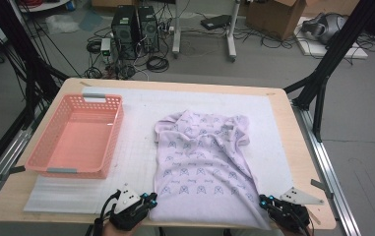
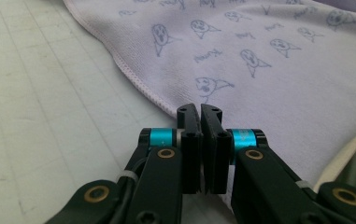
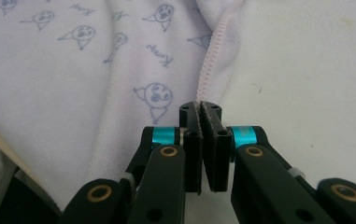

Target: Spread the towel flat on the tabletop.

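Room: concrete floor behind, two PC towers [image 1: 136, 27], cables all over, cardboard box [image 1: 278, 14] far right
Table [image 1: 293, 147]: light wood with a white mat [image 1: 140, 147] on top, seen whole from the high view
Basket [image 1: 77, 135]: pink, empty, on the left of the mat, well apart from the cloth
Cloth [image 1: 204, 162]: lilac with little printed faces, spread right of centre, far end bunched, near edge at the front of the table
Left gripper [image 1: 148, 200]: at the cloth's near left corner; left gripper view [image 2: 199, 112] has the jaws pressed together right at the hem, pinching the corner
Right gripper [image 1: 266, 202]: at the near right corner; right gripper view [image 3: 200, 109] shows the stitched hem running straight in between the closed jaws
Extra up close: hem stitching, print detail, grid lines on the mat, none of it readable from above
Extra from above: both corners at once, basket, room
Cut off: hands and forearms clipped by the bottom edge
Hard to tell: how much cloth sits inside the left jaws, hidden by the pads; front hem between the grippers, tucked over the table edge
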